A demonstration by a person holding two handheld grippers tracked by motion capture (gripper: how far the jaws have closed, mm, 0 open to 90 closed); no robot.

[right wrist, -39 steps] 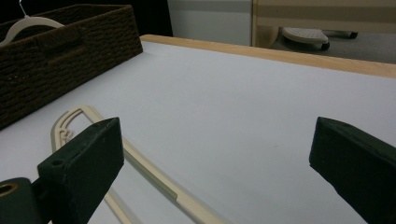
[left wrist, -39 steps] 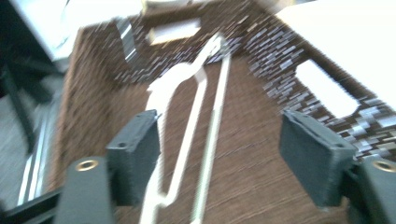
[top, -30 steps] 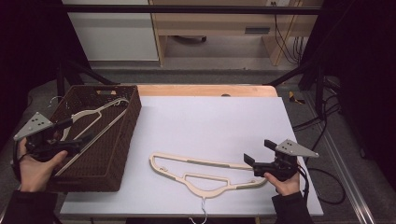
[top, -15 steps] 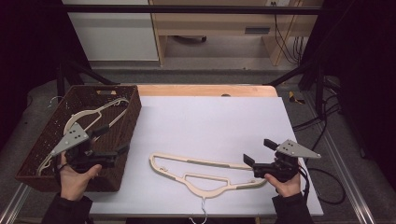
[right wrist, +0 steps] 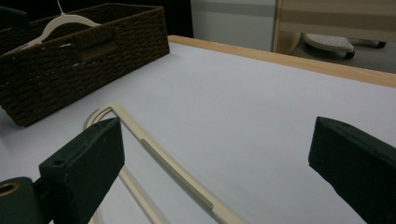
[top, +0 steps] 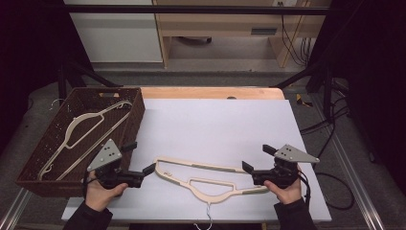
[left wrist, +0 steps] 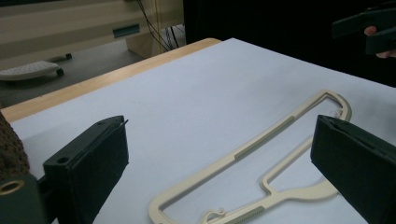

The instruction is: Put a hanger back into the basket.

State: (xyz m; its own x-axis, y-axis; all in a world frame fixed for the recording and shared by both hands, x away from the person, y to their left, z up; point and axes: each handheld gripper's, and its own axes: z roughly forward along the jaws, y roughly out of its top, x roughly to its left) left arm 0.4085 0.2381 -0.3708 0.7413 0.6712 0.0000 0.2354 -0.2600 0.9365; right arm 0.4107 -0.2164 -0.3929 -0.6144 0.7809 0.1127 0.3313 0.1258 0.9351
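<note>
Far half of the white table [top: 225,120] is left open for passage, w/ the wicker basket [top: 136,112] walling the left edge & the cream hanger [top: 206,175] lying btwn both grippers.

A: Hanger [top: 206,179] on the tabletop [top: 220,124]?

B: Yes. Cream plastic, flat on the white surface, near the front edge and right of the basket [top: 136,115]. Thin metal hook [top: 208,211] points toward the person. Upper bar runs slantwise, its left end rounded. Grey-green grip strips sit along the bars.

A: Any others?

B: One more cream hanger [top: 86,132] lies in the brown woven basket, tilted corner to corner, hook toward the far side.
</note>
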